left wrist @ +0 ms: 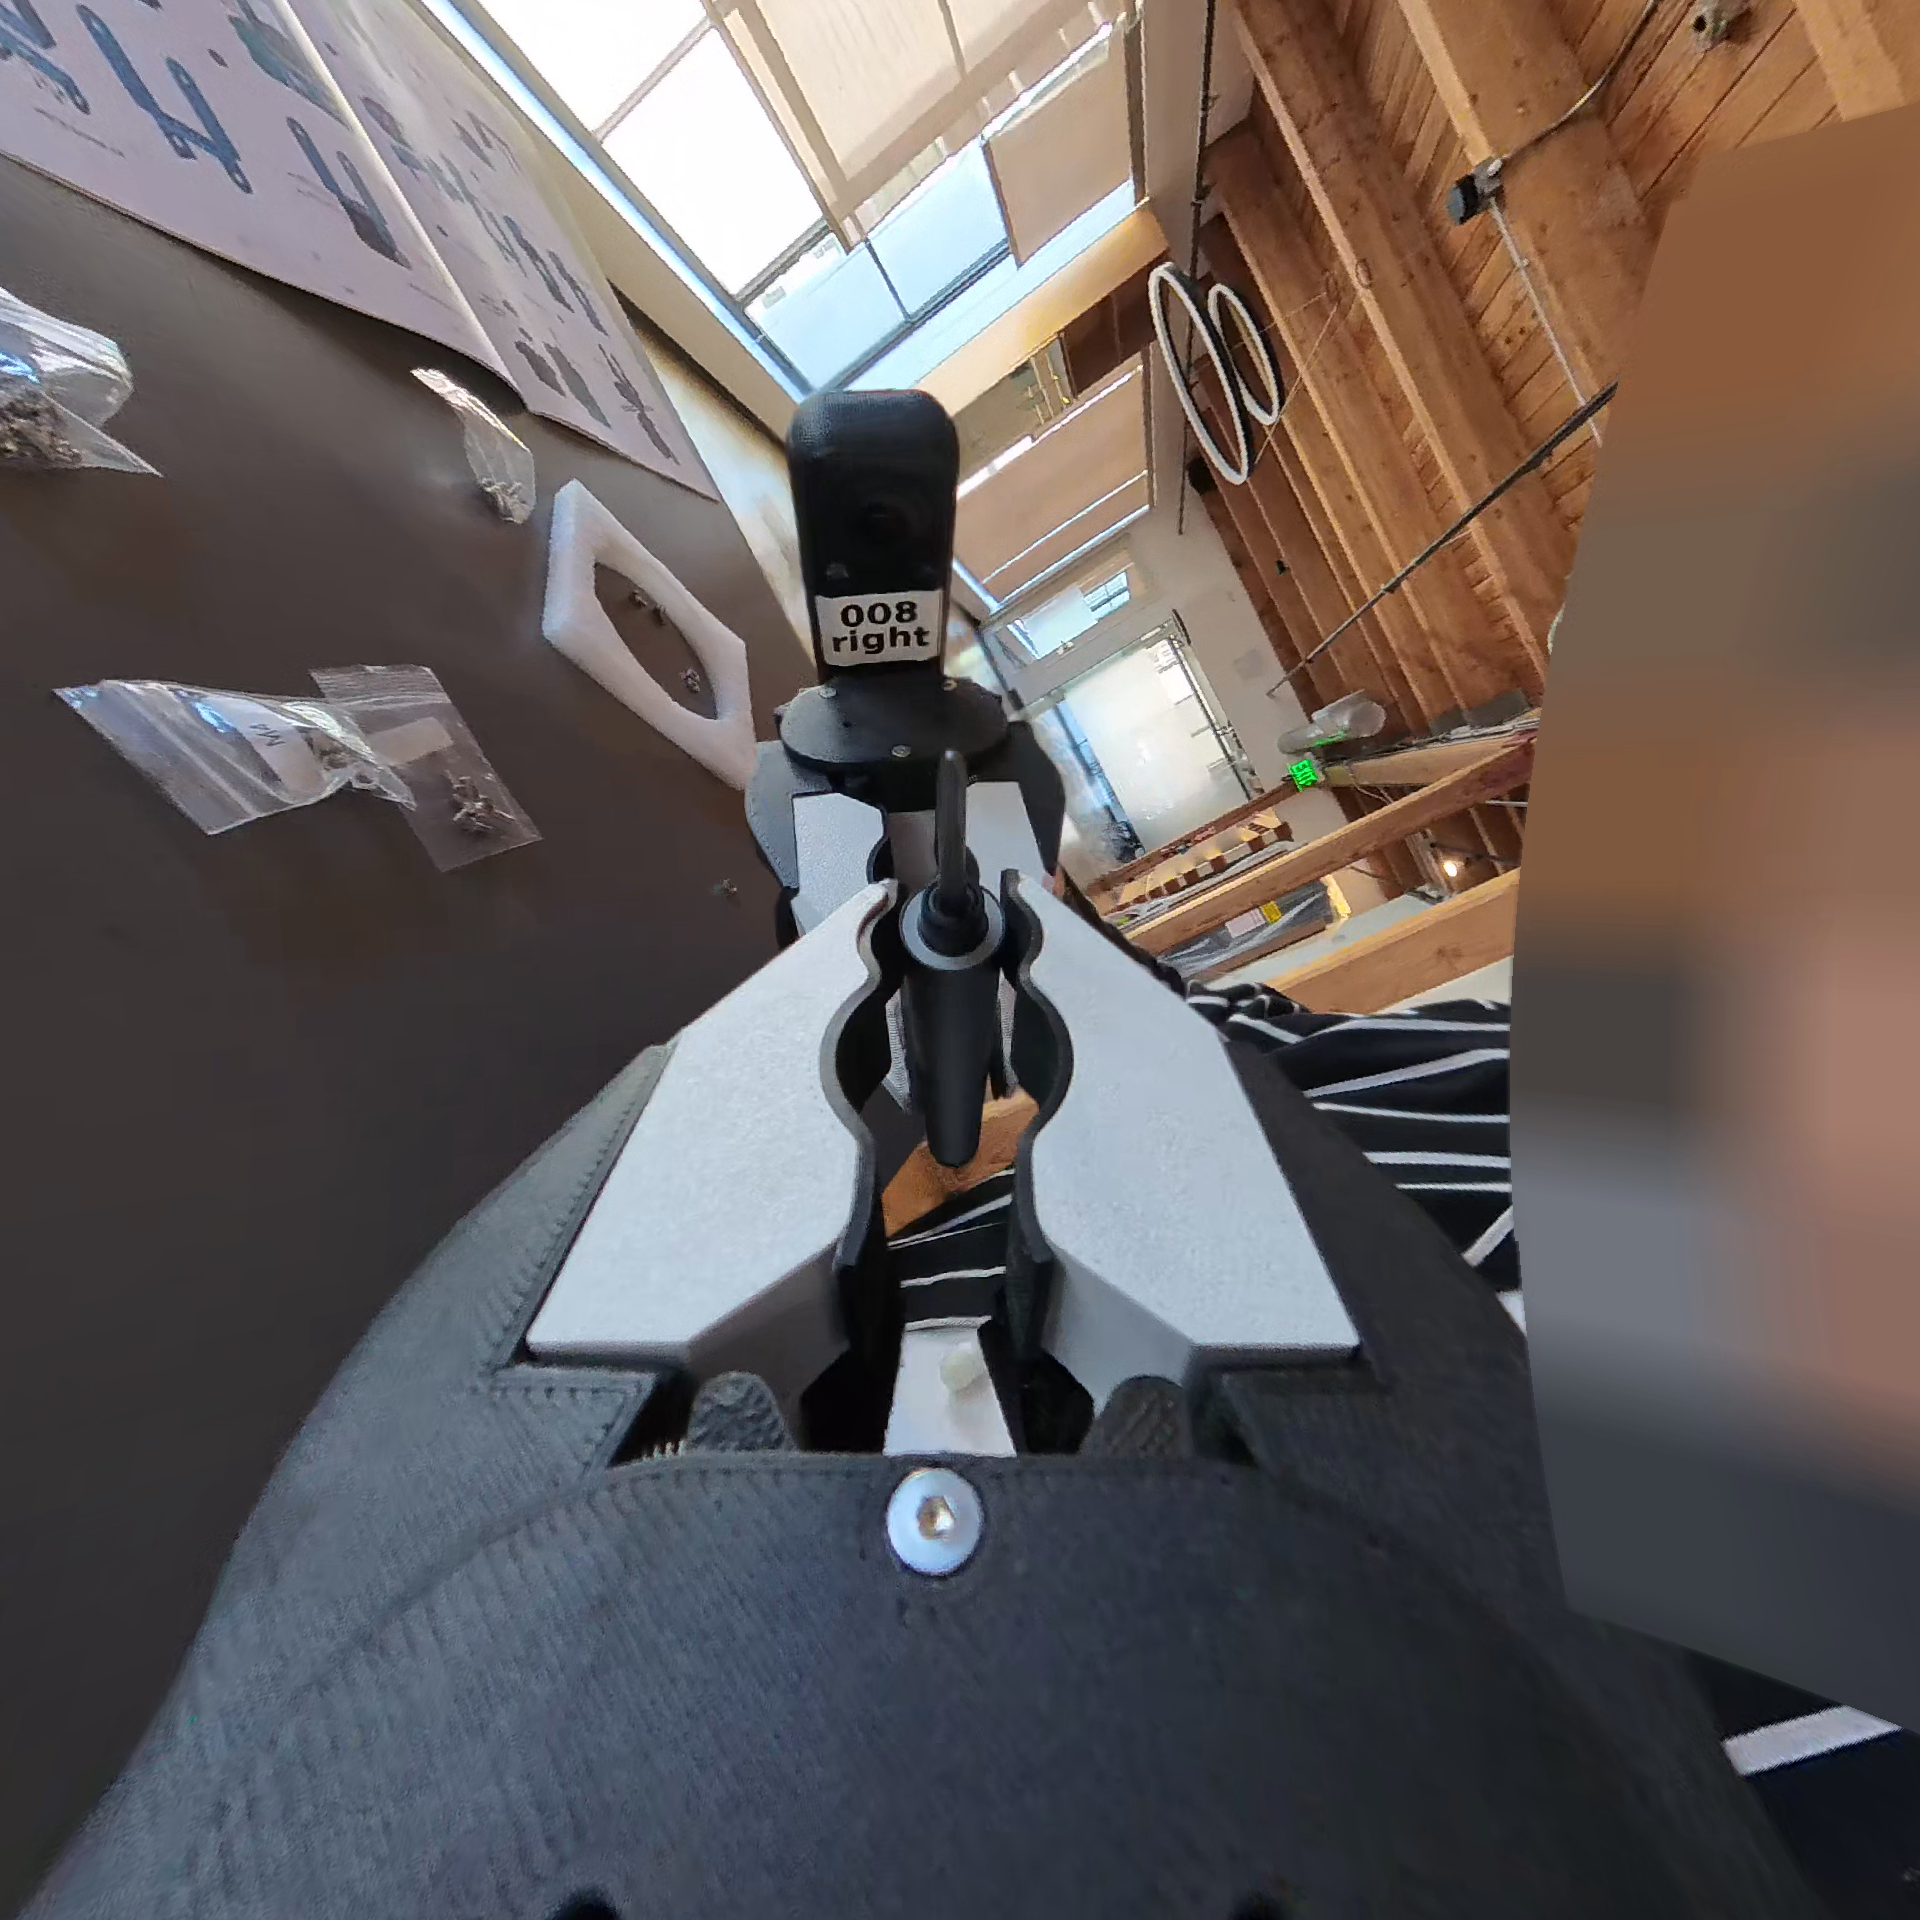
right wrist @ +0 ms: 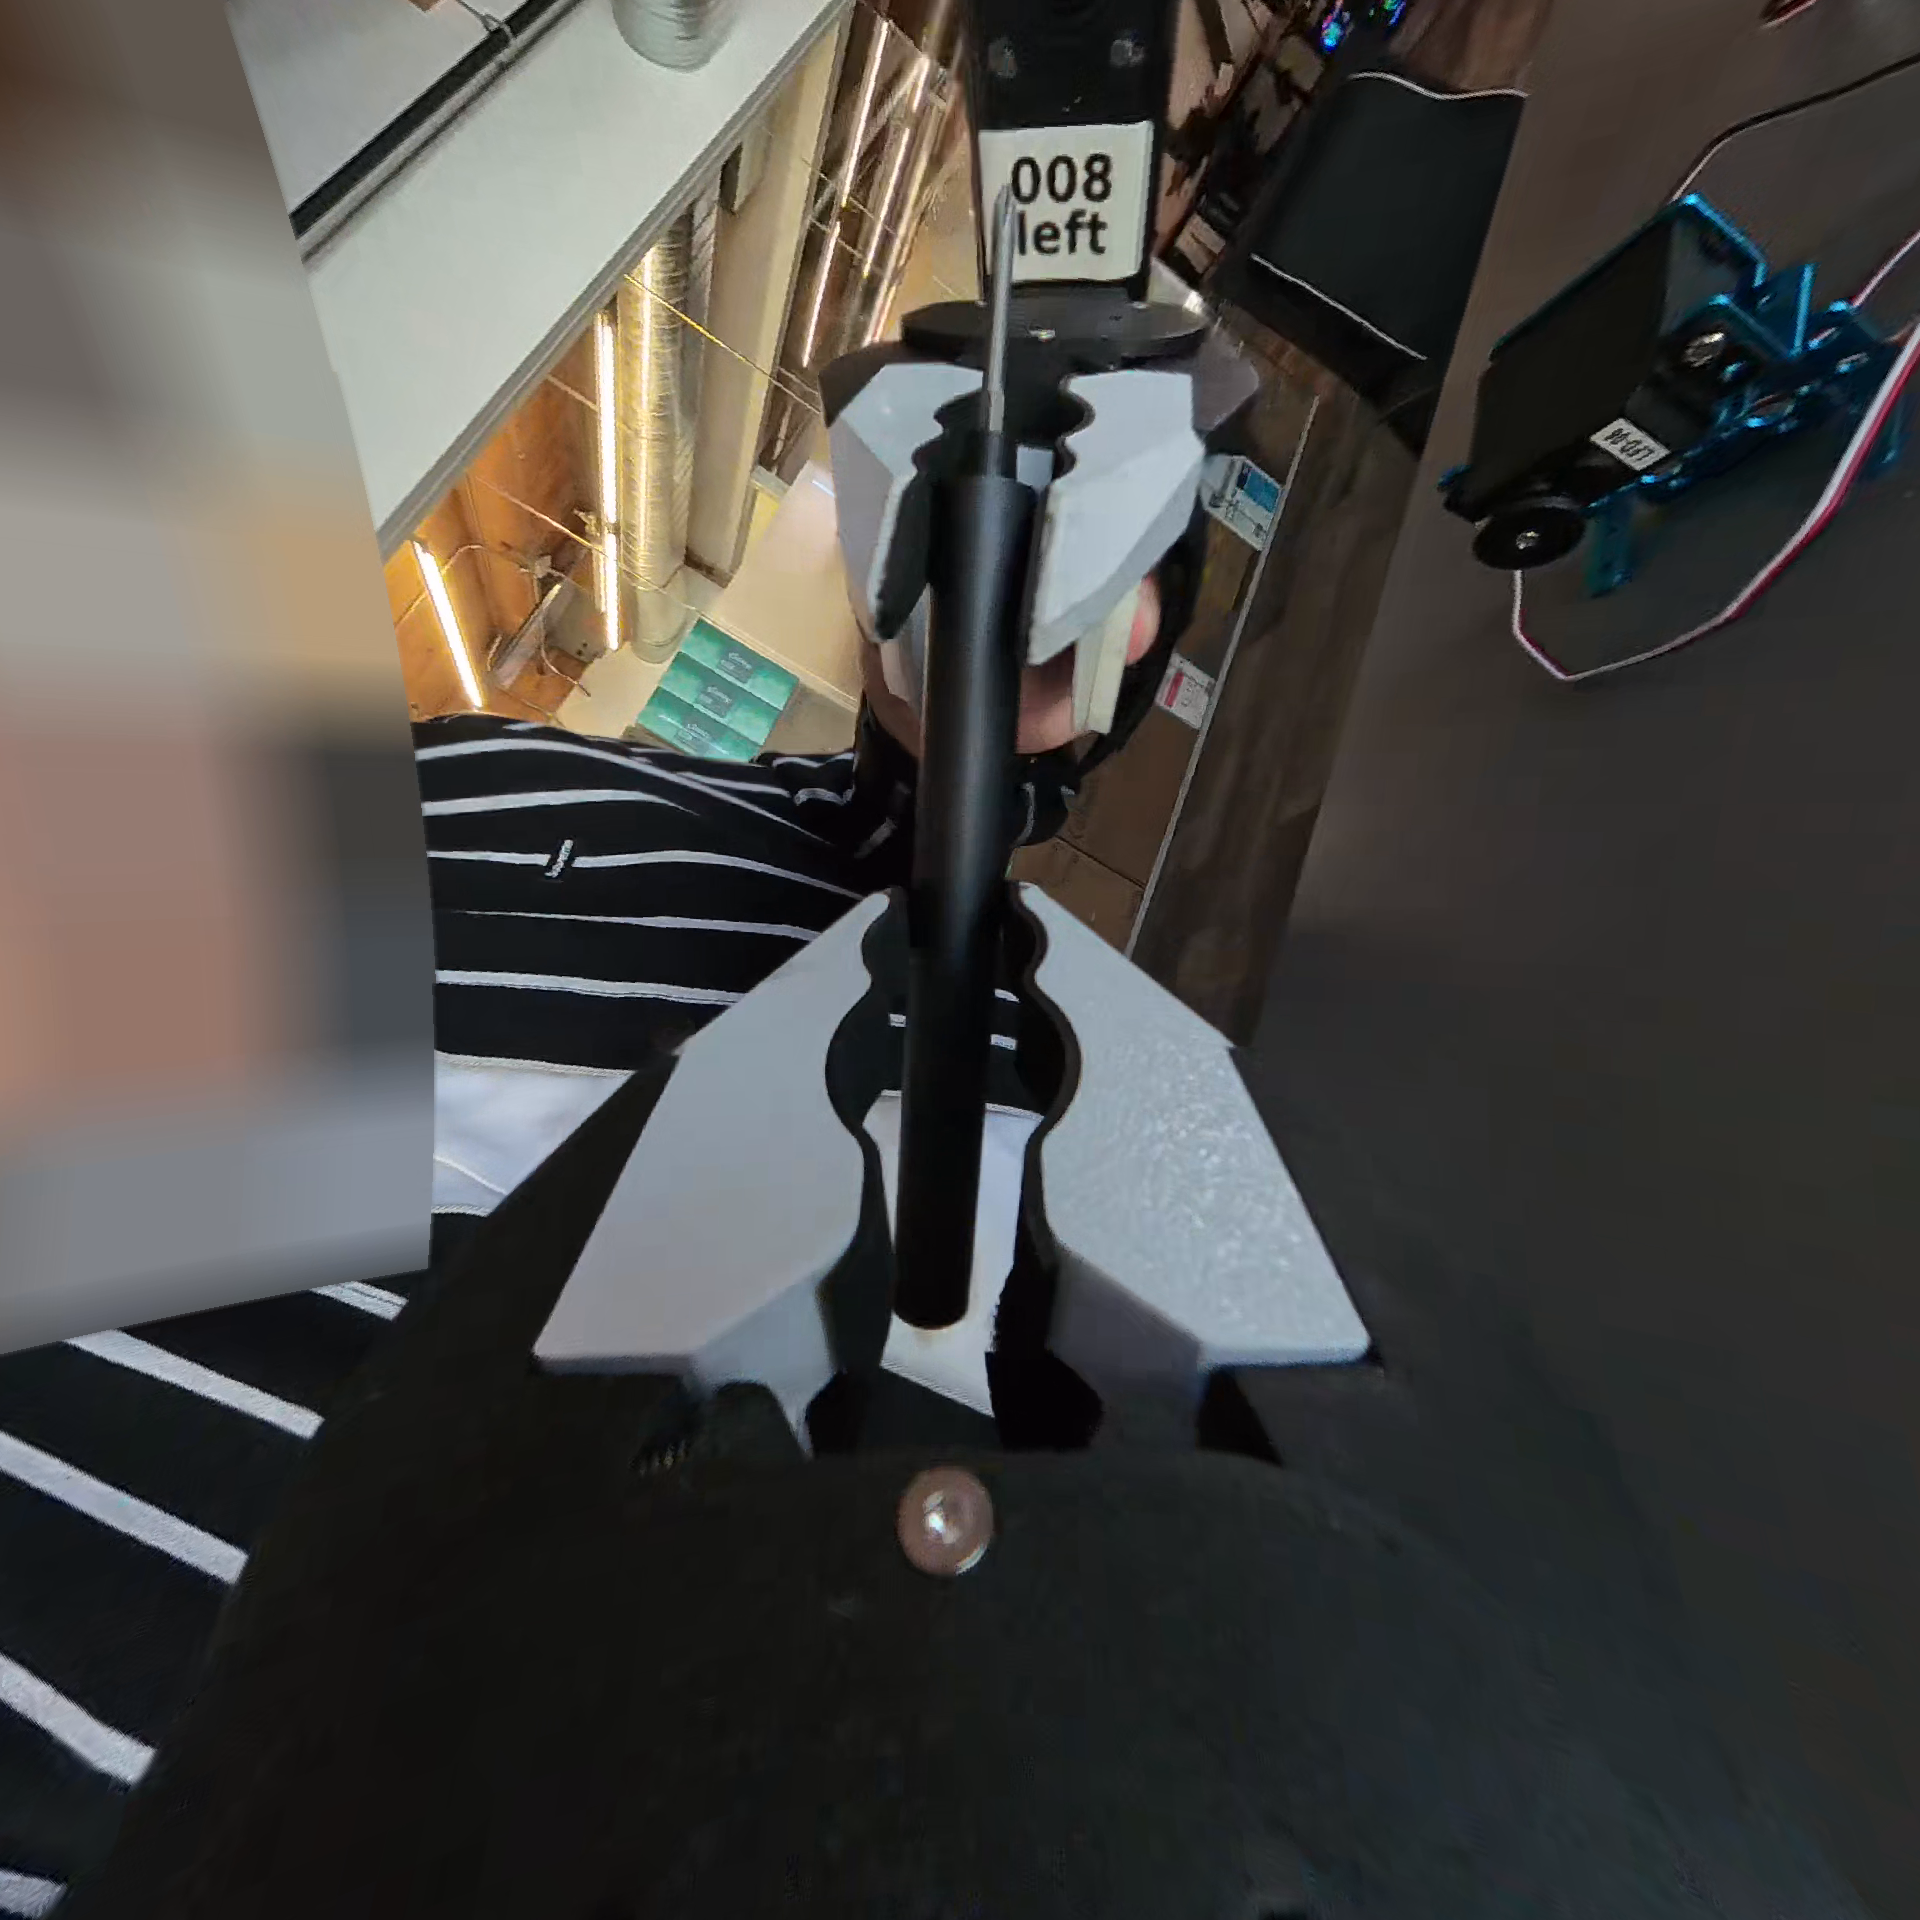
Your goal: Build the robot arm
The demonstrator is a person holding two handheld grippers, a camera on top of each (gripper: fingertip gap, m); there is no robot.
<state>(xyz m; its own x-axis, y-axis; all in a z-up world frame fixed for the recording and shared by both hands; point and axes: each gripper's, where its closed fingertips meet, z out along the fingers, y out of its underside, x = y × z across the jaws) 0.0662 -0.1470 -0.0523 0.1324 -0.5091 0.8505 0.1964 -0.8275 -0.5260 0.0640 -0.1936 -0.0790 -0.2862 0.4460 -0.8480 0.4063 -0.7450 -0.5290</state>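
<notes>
A slim black screwdriver-like tool [right wrist: 951, 883] with a thin metal shaft [right wrist: 1001, 312] spans the gap between my two grippers, which face each other in the air. My right gripper [right wrist: 956, 904] is shut on the rear of its black handle. My left gripper [left wrist: 948, 894] is shut on the front of the tool [left wrist: 951, 1029], at a grey ring. The right gripper also shows in the left wrist view [left wrist: 940, 821], just beyond the tool. The left gripper shows in the right wrist view [right wrist: 997, 416], with the metal shaft sticking out past its fingers.
A dark table [left wrist: 260, 1039] carries several clear bags of small screws [left wrist: 312, 748], a white foam frame [left wrist: 582, 582] and printed sheets [left wrist: 343, 187]. A blue metal bracket with a black servo and wires [right wrist: 1683, 384] lies on the table. A person in a striped shirt [right wrist: 623, 883] is behind the grippers.
</notes>
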